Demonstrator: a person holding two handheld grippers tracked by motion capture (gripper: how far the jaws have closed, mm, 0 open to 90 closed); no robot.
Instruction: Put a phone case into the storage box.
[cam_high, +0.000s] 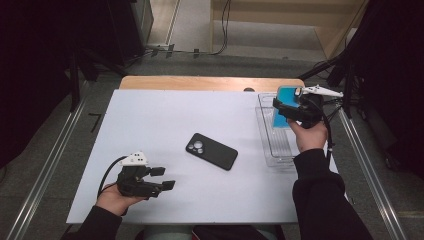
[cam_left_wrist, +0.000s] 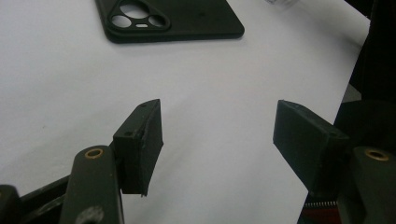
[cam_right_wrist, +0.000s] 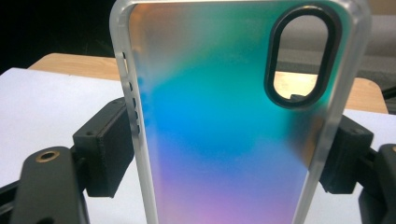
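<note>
An iridescent phone case (cam_right_wrist: 224, 121) is clamped across its width between the two jaws of the right hand-held gripper (cam_high: 292, 111), whose pads press on the frosted side rails. In the high view the case (cam_high: 286, 100) is seen held upright above the clear plastic tray (cam_high: 280, 155) at the right edge of the white tabletop (cam_high: 150, 130). The left hand-held gripper (cam_high: 162, 178) rests low on the near left of the tabletop with its jaws standing apart and nothing between them. A black phone (cam_high: 211, 151) lies face down near the middle, well apart from both grippers, and its camera end (cam_left_wrist: 140, 21) is seen ahead of the left jaws.

The step in hand is judged to be the carrying of the case away from the tray, probably toward the phone, though the heading cannot be read with certainty from one moment. For this to be done well, the squeeze is best kept even and light, since a thin flexible shell is likely to bow or spring out if pinched hard. The case should be lifted clear of the tray wall before it is swung sideways. The open side should be turned toward the phone's back, with the oval camera cut-out (cam_right_wrist: 302, 56) matched to the lens end. The left hand-held gripper may be used to steady the phone.
</note>
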